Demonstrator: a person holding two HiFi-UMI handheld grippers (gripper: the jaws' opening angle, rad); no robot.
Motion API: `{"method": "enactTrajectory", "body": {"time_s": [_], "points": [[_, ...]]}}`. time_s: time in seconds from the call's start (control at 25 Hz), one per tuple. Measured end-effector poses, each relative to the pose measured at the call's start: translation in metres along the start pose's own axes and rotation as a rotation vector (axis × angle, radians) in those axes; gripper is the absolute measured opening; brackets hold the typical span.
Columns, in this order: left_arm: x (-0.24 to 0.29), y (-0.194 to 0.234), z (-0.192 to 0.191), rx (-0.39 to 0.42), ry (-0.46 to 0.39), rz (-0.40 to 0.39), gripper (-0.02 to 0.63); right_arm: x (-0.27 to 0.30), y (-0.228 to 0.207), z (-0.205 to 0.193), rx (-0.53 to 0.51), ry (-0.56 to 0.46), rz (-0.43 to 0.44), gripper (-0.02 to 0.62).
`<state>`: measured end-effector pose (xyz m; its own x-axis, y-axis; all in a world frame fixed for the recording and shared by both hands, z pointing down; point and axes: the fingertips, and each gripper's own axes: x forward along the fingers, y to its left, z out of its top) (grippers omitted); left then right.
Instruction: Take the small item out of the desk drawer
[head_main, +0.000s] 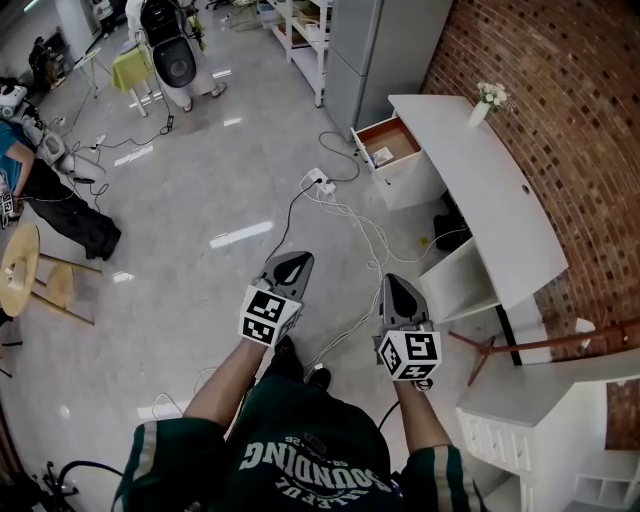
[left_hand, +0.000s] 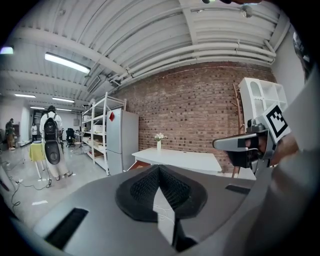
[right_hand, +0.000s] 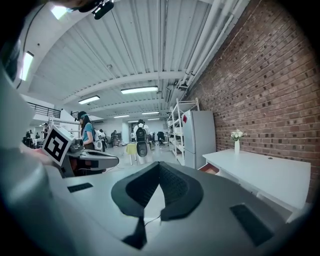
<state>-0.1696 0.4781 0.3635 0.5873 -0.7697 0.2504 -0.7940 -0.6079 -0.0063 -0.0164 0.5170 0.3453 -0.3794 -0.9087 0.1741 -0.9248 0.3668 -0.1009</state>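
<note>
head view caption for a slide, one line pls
Shut grey left gripper and shut grey right gripper face the white desk with its brown-bottomed drawer pulled open

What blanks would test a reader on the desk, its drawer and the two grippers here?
1. The desk drawer stands ____.
2. The white desk stands against a ____ wall.
3. The jaws of the left gripper and the right gripper are both ____.
4. The vase on the desk holds ____.
Missing words: open; brick; shut; flowers.

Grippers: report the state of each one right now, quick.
Left gripper: closed, holding nothing.
Right gripper: closed, holding nothing.
</note>
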Motion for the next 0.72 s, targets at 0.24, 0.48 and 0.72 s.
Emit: {"method": "enactTrajectory", "body": {"time_s": [0.24, 0.48, 0.72], "points": [[-0.001, -0.009, 0.003, -0.007, -0.001, 0.014, 0.015, -0.009, -0.002, -0.003, -0.001, 0.012, 0.02, 0.023], [0.006, -0.011, 0.007, -0.006, -0.007, 0.009, 0.015, -0.005, -0.01, -0.001, 0.007, 0.008, 0.018, 0.023], [0.021, -0.002, 0.013, -0.003, -0.015, 0.007, 0.015, 0.008, -0.017, 0.002, 0.008, 0.006, 0.016, 0.023]]}}
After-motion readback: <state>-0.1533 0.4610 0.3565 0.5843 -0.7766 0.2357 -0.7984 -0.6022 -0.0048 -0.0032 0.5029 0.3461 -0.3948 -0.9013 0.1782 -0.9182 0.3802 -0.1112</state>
